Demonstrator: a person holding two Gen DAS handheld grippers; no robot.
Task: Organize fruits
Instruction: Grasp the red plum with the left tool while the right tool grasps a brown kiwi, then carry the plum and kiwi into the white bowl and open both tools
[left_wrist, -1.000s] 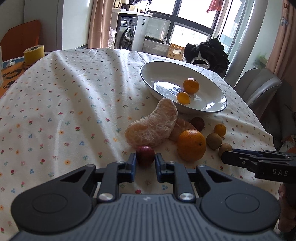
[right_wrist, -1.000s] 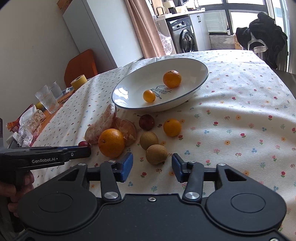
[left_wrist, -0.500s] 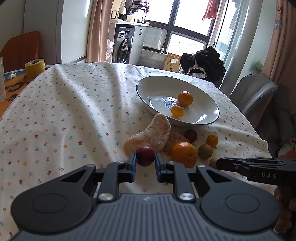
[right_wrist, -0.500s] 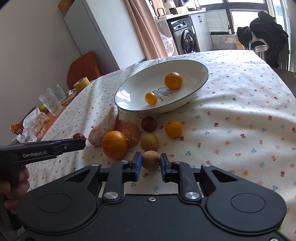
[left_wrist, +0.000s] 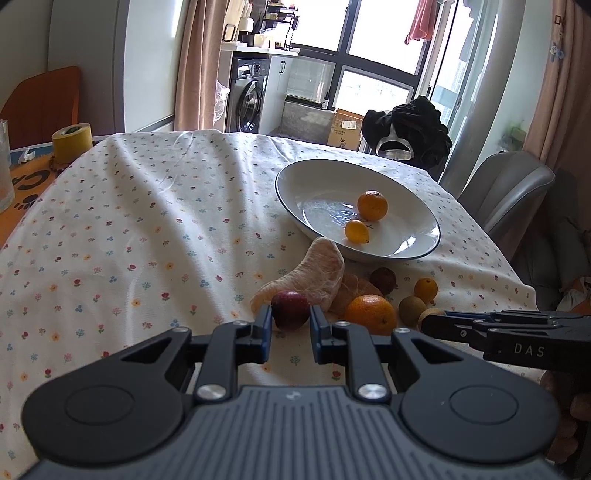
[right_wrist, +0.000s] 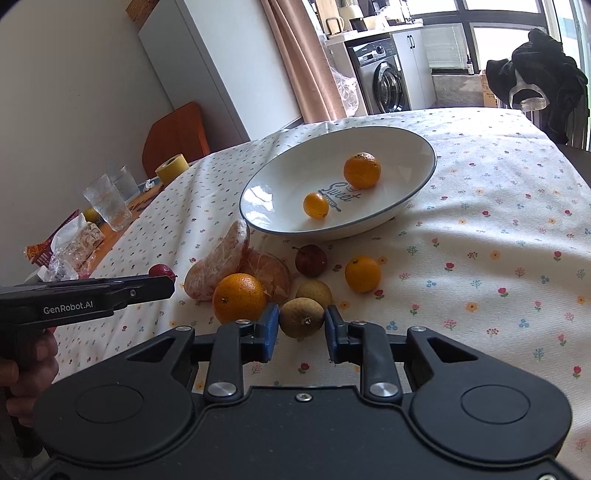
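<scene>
The left gripper (left_wrist: 291, 334) has a matt black ribbed housing, two round side discs, silver screws and blue finger pads (left_wrist: 264, 332). The right gripper (right_wrist: 300, 334) looks alike but smooth-topped; seen side-on it bears white "DAS" lettering, its twin "GenRobot.AI".

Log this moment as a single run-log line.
left gripper: shut on dark red fruit | right gripper: shut on brown fruit | bowl: two orange fruits | phase: both lifted

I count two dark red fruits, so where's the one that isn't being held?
In the right wrist view, the loose dark red fruit lies on the tablecloth just below the white bowl, between the peeled citrus and a small orange.
</scene>
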